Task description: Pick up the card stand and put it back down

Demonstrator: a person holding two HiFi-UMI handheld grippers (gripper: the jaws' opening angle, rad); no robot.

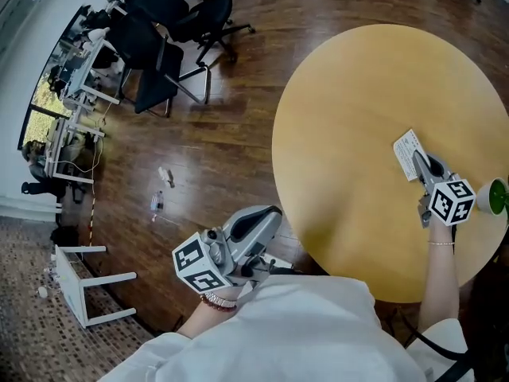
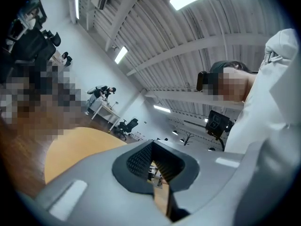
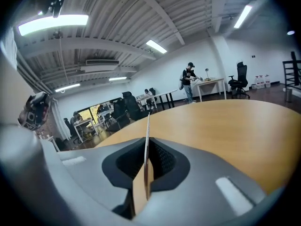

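while on wood floor (image 1: 223,157), round table (image 1: 358,134)

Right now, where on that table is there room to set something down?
Almost all the table is bare: left, far side and middle. Only the right edge is crowded: the right gripper holds the card stand there, a green thing near it.
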